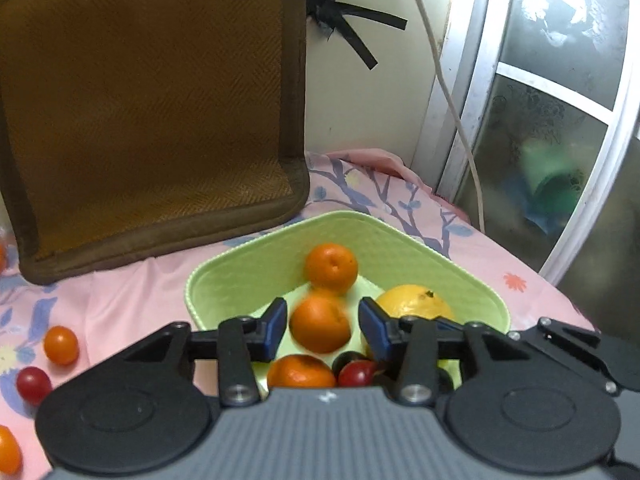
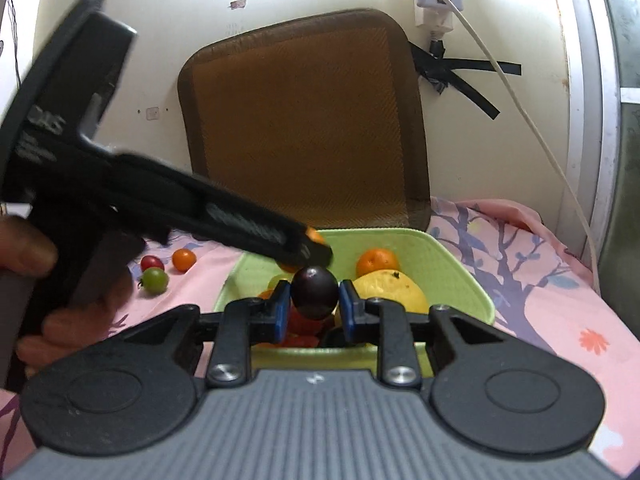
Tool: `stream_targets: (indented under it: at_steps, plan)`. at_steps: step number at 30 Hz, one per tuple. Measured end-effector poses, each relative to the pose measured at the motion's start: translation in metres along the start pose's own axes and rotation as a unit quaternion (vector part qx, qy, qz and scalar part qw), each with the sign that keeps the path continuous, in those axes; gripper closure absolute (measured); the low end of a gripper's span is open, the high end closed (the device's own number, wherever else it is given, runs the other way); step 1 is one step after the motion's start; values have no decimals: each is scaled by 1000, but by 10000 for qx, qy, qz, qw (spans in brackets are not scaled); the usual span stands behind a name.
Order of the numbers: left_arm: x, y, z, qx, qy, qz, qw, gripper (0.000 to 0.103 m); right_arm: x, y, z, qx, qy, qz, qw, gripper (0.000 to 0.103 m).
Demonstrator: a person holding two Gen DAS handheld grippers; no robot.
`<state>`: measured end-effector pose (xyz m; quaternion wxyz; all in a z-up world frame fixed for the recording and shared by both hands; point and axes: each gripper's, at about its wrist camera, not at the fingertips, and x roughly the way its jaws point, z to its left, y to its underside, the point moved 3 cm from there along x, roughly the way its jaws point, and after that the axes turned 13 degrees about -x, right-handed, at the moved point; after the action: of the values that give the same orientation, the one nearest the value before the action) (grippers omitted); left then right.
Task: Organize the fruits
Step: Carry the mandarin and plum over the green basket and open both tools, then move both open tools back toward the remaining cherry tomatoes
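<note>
A light green tray (image 1: 248, 256) (image 2: 452, 260) on the pink cloth holds several fruits: mandarins (image 1: 331, 268) (image 2: 377, 261), a yellow citrus (image 1: 414, 301) (image 2: 390, 290) and dark plums (image 1: 357, 372). My left gripper (image 1: 322, 328) is open over the tray, with a blurred mandarin (image 1: 320, 323) between its pads, untouched by them. The right wrist view shows the left gripper (image 2: 316, 252) from the side above the tray's left part. My right gripper (image 2: 313, 306) is shut on a dark plum (image 2: 314, 291) above the tray's near edge.
Loose small fruits lie on the cloth left of the tray: an orange one (image 1: 61, 345) (image 2: 184, 259), a red one (image 1: 33, 385) (image 2: 152, 263), a green one (image 2: 155, 280). A brown cushion (image 1: 152, 112) (image 2: 304, 120) leans on the wall behind. A white cable (image 1: 452, 92) hangs right.
</note>
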<state>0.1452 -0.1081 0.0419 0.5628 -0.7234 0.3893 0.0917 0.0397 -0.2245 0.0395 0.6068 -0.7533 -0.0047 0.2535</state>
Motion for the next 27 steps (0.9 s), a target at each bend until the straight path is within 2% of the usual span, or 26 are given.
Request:
stream_targets:
  at_steps: [2,5,9,13,16,18,20,23,27]
  plan:
    - [-1,0,1,-22,1,-61,10000,53,1,3,1,-46,63,-43,10000,60]
    - [-13,-5,6,-84,-5,-249,9997,53,-1,4,1,-85,83,-128,9998,60]
    - [-62,-12,32,-436,13,-830,9956,53,-8,4,1,-63,163,-273,9995,60]
    - [-117,-10,85,-947,-346,-1375,9854,53,-19,-1,4,5,175,-459,9988,60]
    - [-146,-1,129,-1263,-886,-1626,9746,53,-30,-9,14,18,-30,-620,9981,60]
    - [-154,9,149,-1360,-1241,-1603,9698,53,-29,-18,23,30,-324,-642,9974,60]
    - [-155,22,163,-1431,-1383,-1499,9685,53,-24,-25,39,-31,-682,-585,9960,60]
    - [-147,41,168,-1270,-1552,-1331,9706,53,-8,-32,66,-199,-1130,-315,9929,61]
    - [-126,50,166,-884,-1697,-1092,9754,51,24,-37,95,-506,-1361,20,9894,61]
